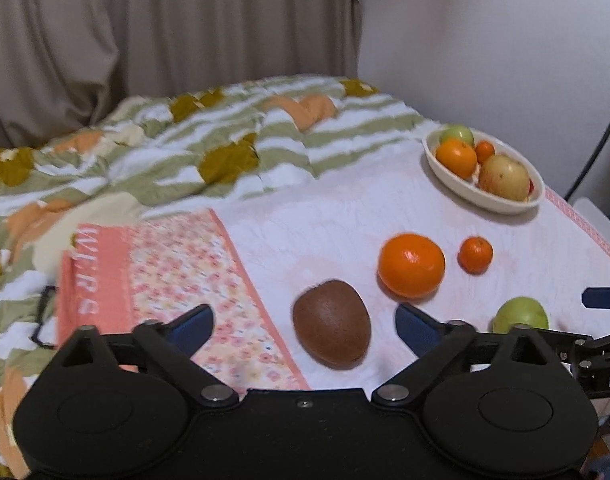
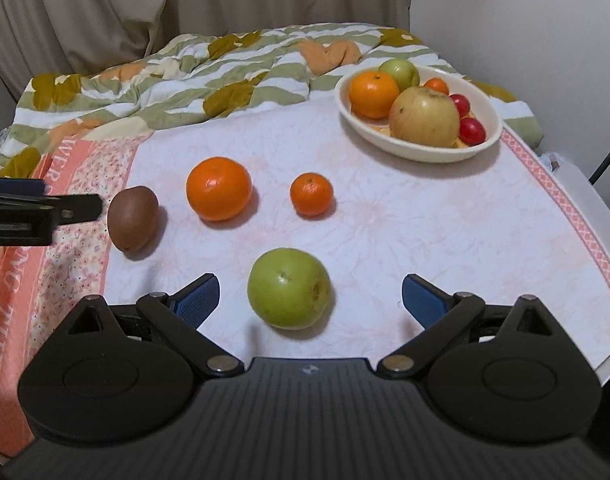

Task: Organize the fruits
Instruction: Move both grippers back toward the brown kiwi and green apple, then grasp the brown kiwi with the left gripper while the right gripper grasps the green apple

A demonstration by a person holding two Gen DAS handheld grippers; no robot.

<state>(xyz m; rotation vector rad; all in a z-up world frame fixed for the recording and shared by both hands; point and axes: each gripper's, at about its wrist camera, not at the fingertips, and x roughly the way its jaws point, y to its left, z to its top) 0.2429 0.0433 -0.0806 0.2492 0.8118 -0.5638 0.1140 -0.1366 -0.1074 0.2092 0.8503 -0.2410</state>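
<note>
Your left gripper (image 1: 305, 330) stands wide with nothing pressed between its blue pads: the kiwi (image 1: 331, 324) lies in the gap between the fingers, a little nearer the right-hand pad, with cloth showing on both sides of it, so the pads are apart from it. It is a brown, fuzzy, egg-shaped fruit resting on the white cloth (image 1: 325, 216) just beside the edge of the pink flowered towel (image 1: 177, 264). Your right gripper (image 2: 310, 300) is also spread wide and holds nothing; the green apple (image 2: 289, 288) sits between its fingers, closer to the left-hand pad but touching neither, round and pale green with a small brown spot on its side and its stem dimple facing up. Beyond the fingers, a large orange (image 2: 219, 189) and a small mandarin (image 2: 311, 194) lie side by side but apart on the cloth, both bright and glossy, with the kiwi to their left from the right wrist view. Farther back toward the right stands an oval cream bowl (image 2: 487, 136) holding an orange, a green apple, a yellowish apple, a small mandarin and two red cherry tomatoes. Behind the cloth a green-and-white striped quilt (image 2: 153, 80) with orange and mustard patches lies rumpled, and a beige curtain (image 2: 185, 0) hangs at the back.
</note>
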